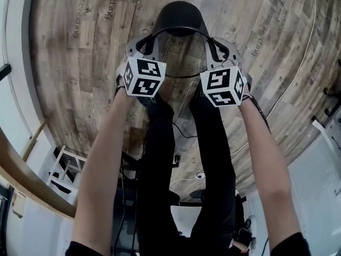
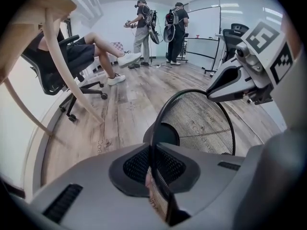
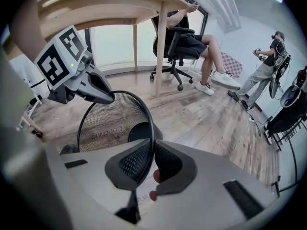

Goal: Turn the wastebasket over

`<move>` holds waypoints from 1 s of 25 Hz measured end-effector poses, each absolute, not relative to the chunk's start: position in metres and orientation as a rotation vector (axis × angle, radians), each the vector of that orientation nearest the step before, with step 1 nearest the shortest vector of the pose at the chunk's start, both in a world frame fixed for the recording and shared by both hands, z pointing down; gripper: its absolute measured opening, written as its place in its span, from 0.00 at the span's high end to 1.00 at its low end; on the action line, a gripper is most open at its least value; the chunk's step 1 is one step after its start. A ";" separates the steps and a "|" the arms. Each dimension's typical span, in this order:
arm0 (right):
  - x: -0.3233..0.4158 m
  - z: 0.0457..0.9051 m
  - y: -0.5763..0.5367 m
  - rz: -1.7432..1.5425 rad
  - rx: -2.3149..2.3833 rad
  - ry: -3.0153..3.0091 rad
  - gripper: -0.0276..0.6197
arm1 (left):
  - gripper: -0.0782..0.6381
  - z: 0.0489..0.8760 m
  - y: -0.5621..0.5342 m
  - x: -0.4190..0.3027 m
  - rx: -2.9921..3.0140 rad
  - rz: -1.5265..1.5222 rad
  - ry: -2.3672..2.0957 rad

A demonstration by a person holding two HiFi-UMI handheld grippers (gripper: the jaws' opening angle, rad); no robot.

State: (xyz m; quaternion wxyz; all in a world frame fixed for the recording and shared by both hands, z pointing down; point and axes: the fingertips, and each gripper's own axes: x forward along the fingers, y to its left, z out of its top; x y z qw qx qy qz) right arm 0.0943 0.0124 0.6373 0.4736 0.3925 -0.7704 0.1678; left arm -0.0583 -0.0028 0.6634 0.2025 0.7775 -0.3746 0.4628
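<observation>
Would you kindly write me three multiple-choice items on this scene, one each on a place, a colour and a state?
1. Where do the two grippers hold the wastebasket?
A. by its base
B. by its rim, at opposite sides
C. both at one spot on its wall

2. What colour is the wastebasket?
A. white
B. red
C. black

3. How do the fingers of the left gripper stand?
A. shut on the rim
B. wide apart with nothing between them
C. shut on a cable

Answers:
1 B: the head view shows the left gripper and the right gripper at either side of the rim.
2 C: its mesh wall, rim and base are all black.
3 A: the left gripper view shows the rim pinched between the pads.
</observation>
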 end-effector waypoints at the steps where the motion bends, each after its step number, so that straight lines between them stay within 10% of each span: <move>1: 0.095 0.637 0.014 0.420 0.964 -1.885 0.87 | 0.84 0.663 -0.002 -0.058 2.173 1.292 -1.047; 25: 0.083 0.643 0.116 0.792 0.651 -1.932 0.87 | 0.79 0.675 0.090 -0.064 2.051 1.241 -0.876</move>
